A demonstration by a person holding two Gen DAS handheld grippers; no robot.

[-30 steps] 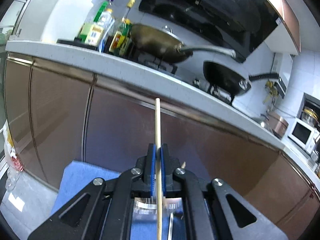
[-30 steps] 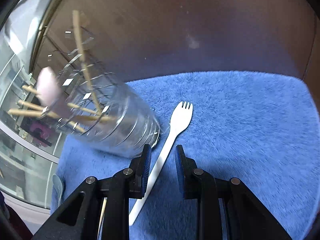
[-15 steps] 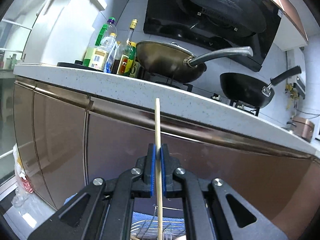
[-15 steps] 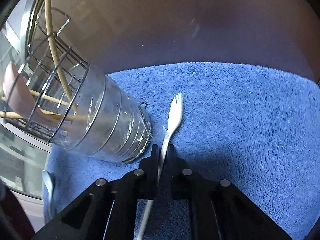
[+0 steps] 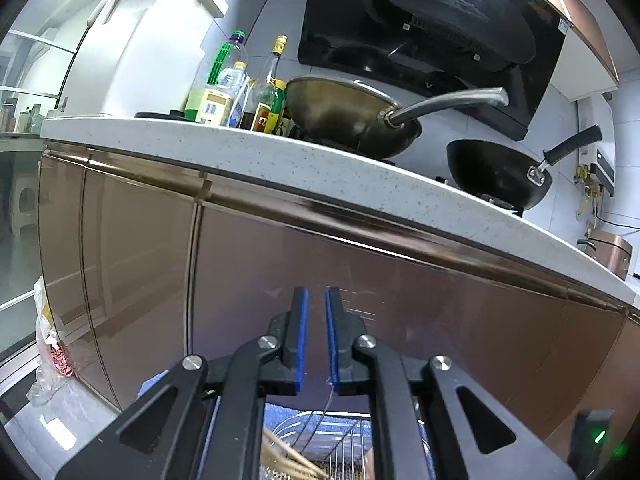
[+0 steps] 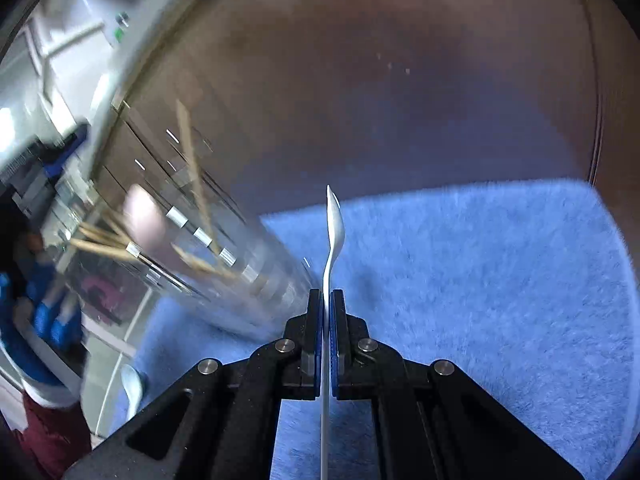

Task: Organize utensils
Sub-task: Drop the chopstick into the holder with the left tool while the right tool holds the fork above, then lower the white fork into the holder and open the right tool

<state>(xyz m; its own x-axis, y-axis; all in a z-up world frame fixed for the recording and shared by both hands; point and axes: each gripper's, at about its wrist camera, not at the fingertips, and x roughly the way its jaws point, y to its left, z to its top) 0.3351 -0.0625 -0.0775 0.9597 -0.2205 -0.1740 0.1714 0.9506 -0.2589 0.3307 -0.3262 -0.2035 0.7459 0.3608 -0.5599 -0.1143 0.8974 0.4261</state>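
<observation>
Since the earlier frames the chopstick has gone from the left hand-held gripper (image 5: 315, 336), whose blue pads now stand apart with nothing between them, and the white plastic fork (image 6: 333, 236) has come up off the blue mat (image 6: 480, 280) in the right hand-held gripper (image 6: 327, 320).

In the left wrist view the brown cabinet front (image 5: 280, 280) fills the middle, with the speckled tabletop (image 5: 280, 160) crossing above it and two woks (image 5: 344, 116) and bottles (image 5: 216, 92) on top. The wire utensil holder (image 5: 320, 432) shows only at the bottom edge, largely hidden behind the gripper's black arms; a few wooden chopsticks (image 5: 288, 460) lean inside it.

In the right wrist view the holder (image 6: 224, 256) is at centre left, tilted and smeared by motion blur, so its contents are hard to make out beyond pale sticks and a pinkish shape. The right gripper is clamped on the fork's handle. The fork stands edge-on, long axis running straight up the frame, tines pointing away toward the cabinet, handle cut off at the bottom edge. A white spoon (image 6: 132, 388) lies at lower left.
</observation>
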